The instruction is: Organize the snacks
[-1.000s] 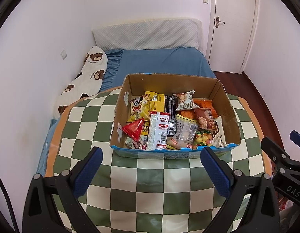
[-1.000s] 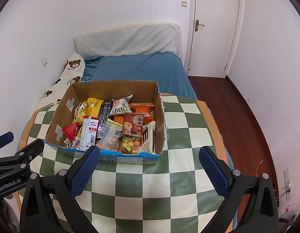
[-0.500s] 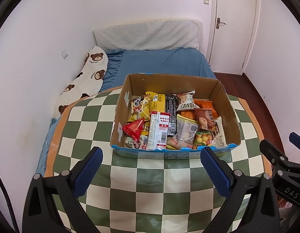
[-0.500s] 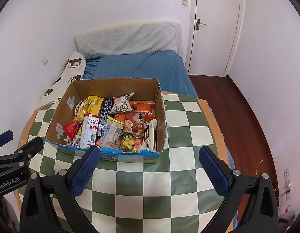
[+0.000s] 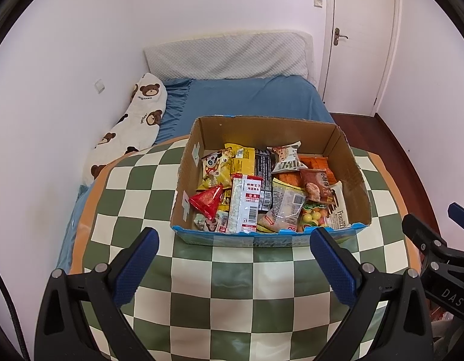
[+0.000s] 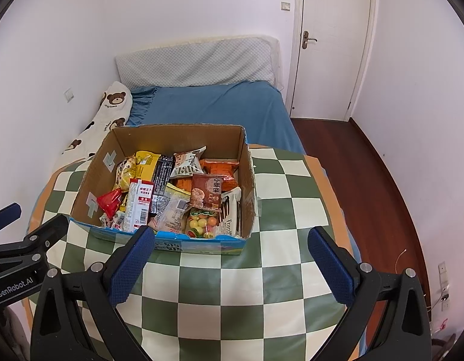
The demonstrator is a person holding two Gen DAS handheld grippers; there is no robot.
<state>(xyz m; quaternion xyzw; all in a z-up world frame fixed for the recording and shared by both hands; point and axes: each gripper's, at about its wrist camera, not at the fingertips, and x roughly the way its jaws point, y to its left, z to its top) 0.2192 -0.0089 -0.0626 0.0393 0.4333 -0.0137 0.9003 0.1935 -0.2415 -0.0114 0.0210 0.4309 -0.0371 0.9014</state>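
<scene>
Overhead, both wrist views look down on a bed with a blue sheet (image 5: 247, 99), its white quilted headboard cushion (image 5: 228, 54) against the far wall and a white bear-print bolster pillow (image 5: 132, 126) along the left wall. A white door (image 6: 331, 42) stands shut at the right.

Nearer, a table under a green-and-cream checkered cloth (image 5: 232, 294) carries an open brown cardboard box with a blue front edge (image 5: 352, 174), which sits toward the far edge of the table, closer to the left side in the right wrist view. The box is packed with snack packets:
- white-and-red upright pouch (image 5: 245, 207), front centre
- brown packet with a biscuit picture (image 6: 207, 191), right of centre
- yellow packet (image 5: 241, 162), toward the back
- red triangular packet (image 5: 207, 201), front left
- clear bag of coloured round candies (image 6: 201, 222), at the front edge

Left gripper (image 5: 232, 267): blue-padded jaws spread wide, nothing between them, hovering over the cloth just before the box front.
Right gripper (image 6: 228, 267): jaws likewise wide apart and empty, its left pad overlapping the box's front edge in view.
</scene>
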